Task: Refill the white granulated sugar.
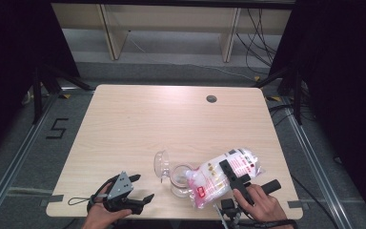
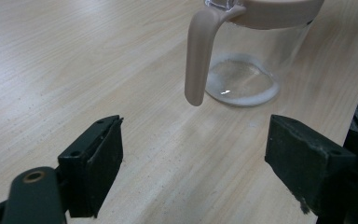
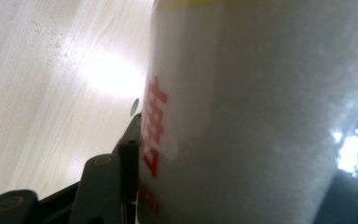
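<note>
Nearest you, your left tool (image 1: 136, 188) rests wide apart on the light wooden tabletop (image 1: 138, 124), likely ready to steady the clear glass jar with a beige handle (image 2: 242, 56). Beyond, your right tool (image 1: 233, 176) clamps the white plastic bag with red print (image 1: 221, 174), tilted mouth-down onto the jar, apparently for pouring.

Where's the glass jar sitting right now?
In the high view the glass jar stands near the table's front edge, between the left gripper and the tilted white bag.

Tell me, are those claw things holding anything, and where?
The right gripper grips the white bag across its middle. The left gripper is open, holding nothing.
</note>
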A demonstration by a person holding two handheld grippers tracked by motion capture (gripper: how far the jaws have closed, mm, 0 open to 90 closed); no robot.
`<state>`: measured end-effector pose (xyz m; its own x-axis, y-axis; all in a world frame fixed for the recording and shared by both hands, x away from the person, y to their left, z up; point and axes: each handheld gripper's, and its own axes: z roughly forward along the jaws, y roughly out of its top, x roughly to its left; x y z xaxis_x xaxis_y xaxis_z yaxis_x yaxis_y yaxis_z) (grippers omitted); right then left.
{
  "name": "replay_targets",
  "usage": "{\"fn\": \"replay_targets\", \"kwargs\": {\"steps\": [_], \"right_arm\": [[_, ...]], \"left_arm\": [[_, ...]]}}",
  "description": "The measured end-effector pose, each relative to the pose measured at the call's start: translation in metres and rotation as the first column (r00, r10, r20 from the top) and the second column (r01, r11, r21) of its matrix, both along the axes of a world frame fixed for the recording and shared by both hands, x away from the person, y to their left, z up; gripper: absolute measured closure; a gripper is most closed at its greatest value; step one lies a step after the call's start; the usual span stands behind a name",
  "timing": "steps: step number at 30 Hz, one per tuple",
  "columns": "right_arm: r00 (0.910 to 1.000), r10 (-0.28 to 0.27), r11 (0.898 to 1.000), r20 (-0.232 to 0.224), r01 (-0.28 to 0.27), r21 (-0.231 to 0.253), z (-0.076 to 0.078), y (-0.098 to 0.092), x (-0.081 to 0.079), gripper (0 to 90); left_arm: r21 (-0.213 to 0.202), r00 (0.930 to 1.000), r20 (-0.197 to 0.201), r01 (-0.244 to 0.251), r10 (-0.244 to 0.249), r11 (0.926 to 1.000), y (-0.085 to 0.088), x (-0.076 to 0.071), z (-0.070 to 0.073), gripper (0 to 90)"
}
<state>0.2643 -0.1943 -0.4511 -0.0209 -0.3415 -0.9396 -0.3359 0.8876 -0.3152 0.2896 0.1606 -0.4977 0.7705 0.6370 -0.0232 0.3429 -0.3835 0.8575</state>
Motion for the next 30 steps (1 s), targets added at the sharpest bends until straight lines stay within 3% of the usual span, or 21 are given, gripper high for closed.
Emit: {"fn": "replay_targets", "kwargs": {"steps": [2, 6, 9, 23, 25, 28, 30], "right_arm": [[1.0, -0.001, 1.0, -0.001, 0.002, 0.009, -0.0001, 0.0002, -0.0008, 48.4], [0.9999, -0.011, 1.0, -0.003, 0.011, 0.006, -0.0018, 0.0001, -0.0022, 48.5], [1.0, 0.001, 1.0, -0.001, -0.001, -0.008, -0.0004, 0.0011, -0.002, 48.6], [0.9999, -0.012, 1.0, -0.002, 0.012, 0.011, -0.0017, -0.0003, -0.0018, 48.9], [1.0, 0.003, 1.0, 0.006, -0.003, -0.01, 0.0, 0.0001, -0.0007, 49.0], [0.9999, -0.01, 1.0, -0.003, 0.01, 0.004, -0.0013, -0.0008, -0.0013, 49.0], [0.9999, 0.006, 1.0, 0.011, -0.006, -0.018, 0.0009, 0.0006, -0.0015, 49.1]], "left_arm": [[-0.028, 0.9997, -0.022, -0.007, 0.006, 0.9996, 0.0012, 0.0004, 0.0002, 18.7], [-0.047, 0.9996, -0.027, -0.009, 0.008, 0.9989, 0.0024, 0.0015, 0.0, 18.6], [-0.042, 0.9995, -0.03, -0.011, 0.01, 0.999, 0.0022, 0.0007, 0.0001, 18.6], [-0.028, 0.9997, -0.026, 0.0, -0.001, 0.9996, 0.0019, 0.0006, 0.0004, 18.6], [-0.027, 0.9997, -0.024, -0.003, 0.002, 0.9996, 0.0016, 0.0005, 0.0003, 18.5], [-0.02, 0.9998, -0.021, -0.005, 0.004, 0.9998, 0.0016, 0.0003, 0.0003, 18.5], [-0.037, 0.9995, -0.028, -0.014, 0.013, 0.9992, 0.0002, -0.0005, -0.0003, 18.5]]}}
